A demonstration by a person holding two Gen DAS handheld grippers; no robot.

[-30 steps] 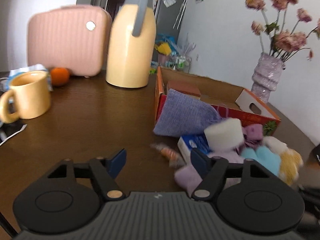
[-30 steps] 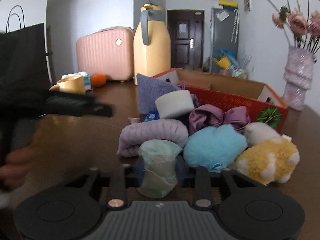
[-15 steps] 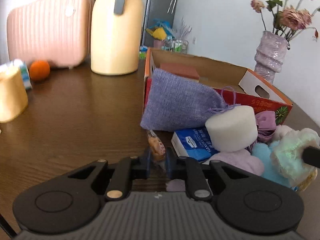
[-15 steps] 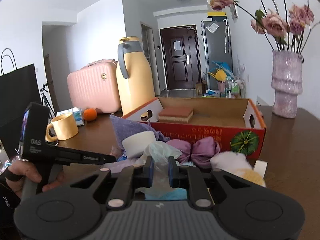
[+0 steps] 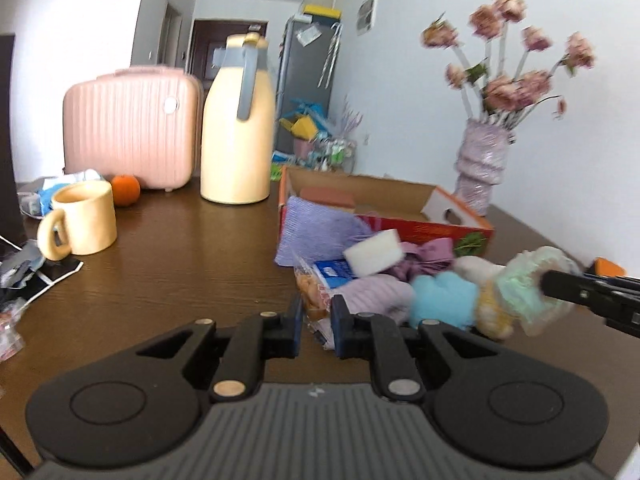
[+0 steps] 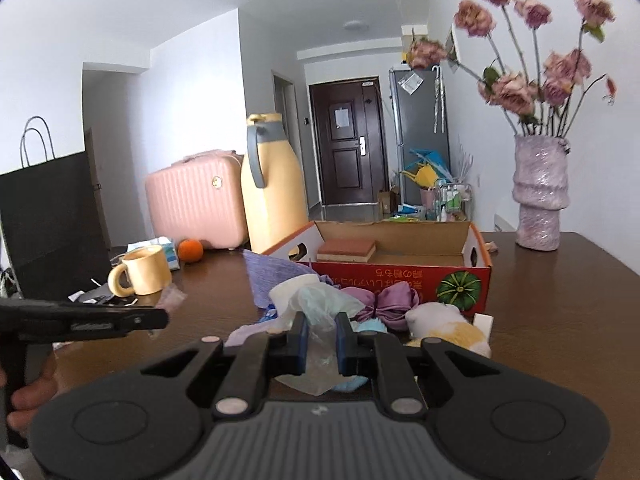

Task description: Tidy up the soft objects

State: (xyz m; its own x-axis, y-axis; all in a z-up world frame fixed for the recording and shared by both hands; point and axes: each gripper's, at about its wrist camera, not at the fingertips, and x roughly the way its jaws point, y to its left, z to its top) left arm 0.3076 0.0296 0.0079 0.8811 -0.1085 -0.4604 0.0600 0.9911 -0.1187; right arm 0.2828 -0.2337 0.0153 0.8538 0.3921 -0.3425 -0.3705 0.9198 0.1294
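Observation:
My left gripper is shut on a small wrapped snack packet and holds it above the table. My right gripper is shut on a pale green soft object in clear wrap, lifted above the pile; it also shows at the right of the left wrist view. Below lies a pile of soft things: a lilac knit pouch, a white sponge, a purple bow, a blue plush and a yellow-white plush. An open cardboard box stands behind the pile with a brown block inside.
On the brown table stand a yellow thermos jug, a pink case, a yellow mug, an orange and a vase of flowers. A black paper bag is at the left. Papers lie at the left edge.
My left gripper closed on the snack packet and lifted it. My right gripper rose with the wrapped green object, higher above the pile.

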